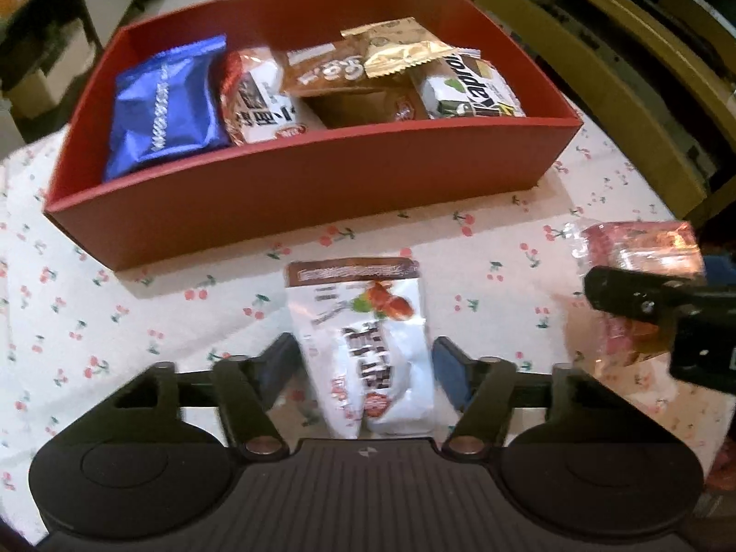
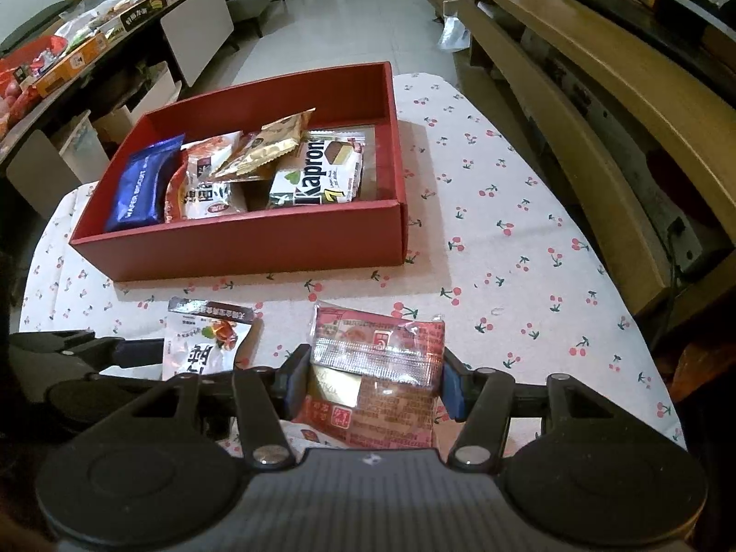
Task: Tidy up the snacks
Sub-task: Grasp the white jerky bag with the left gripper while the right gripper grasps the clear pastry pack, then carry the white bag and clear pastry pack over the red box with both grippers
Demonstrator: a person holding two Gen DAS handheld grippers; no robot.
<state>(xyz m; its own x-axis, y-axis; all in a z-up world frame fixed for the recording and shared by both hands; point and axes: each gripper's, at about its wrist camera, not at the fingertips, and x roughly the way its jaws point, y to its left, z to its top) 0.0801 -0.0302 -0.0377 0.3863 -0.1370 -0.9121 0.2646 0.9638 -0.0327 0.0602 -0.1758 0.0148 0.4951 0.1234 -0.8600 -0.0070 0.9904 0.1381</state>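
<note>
A red box [image 1: 294, 184] [image 2: 257, 239] on the cherry-print tablecloth holds several snack packets, among them a blue wafer pack [image 1: 165, 106] [image 2: 142, 188] and a Kapron pack [image 1: 469, 87] [image 2: 317, 175]. In front of the box, my left gripper [image 1: 363, 368] has its fingers around a white snack packet [image 1: 363, 336] [image 2: 202, 345] lying on the cloth. My right gripper [image 2: 370, 382] has its fingers around a red clear-wrapped packet [image 2: 377, 368] [image 1: 639, 276] beside it. Both pairs of jaws stand close against the packets' sides.
The tablecloth [image 2: 506, 230] stretches bare to the right of the box. A wooden TV cabinet [image 2: 598, 92] stands along the right. A dark table with boxes and snacks [image 2: 69, 55] stands at the left, beyond the floor gap.
</note>
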